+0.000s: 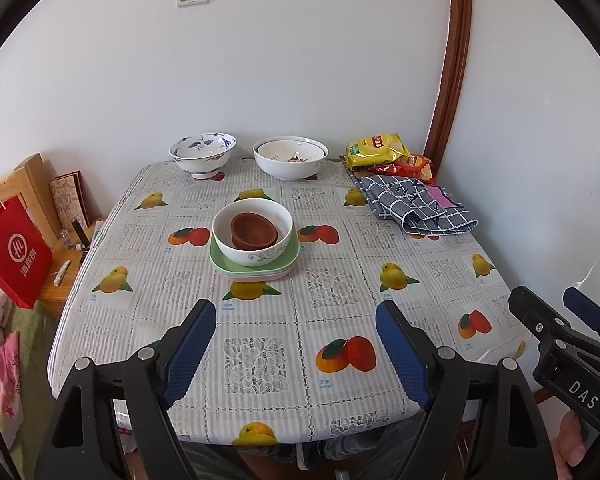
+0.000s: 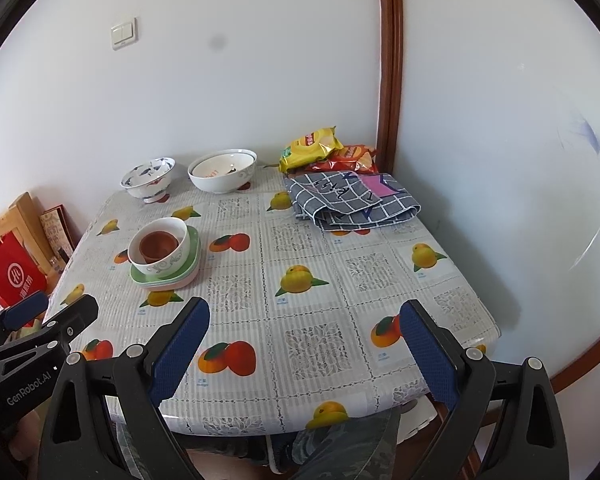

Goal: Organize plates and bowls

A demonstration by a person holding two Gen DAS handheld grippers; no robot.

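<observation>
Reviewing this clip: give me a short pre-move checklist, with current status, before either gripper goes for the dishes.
1. Left gripper open and empty: ok.
2. Right gripper open and empty: ok.
3. Both grippers short of the dishes, touching nothing: ok.
4. Centre stack steady: white bowl sits upright on the green plates, brown bowls nested inside: ok.
5. Blue-patterned bowl and large white bowl upright at the far edge, apart from each other: ok.
6. How many plates lie under the white bowl: cannot tell.
</observation>
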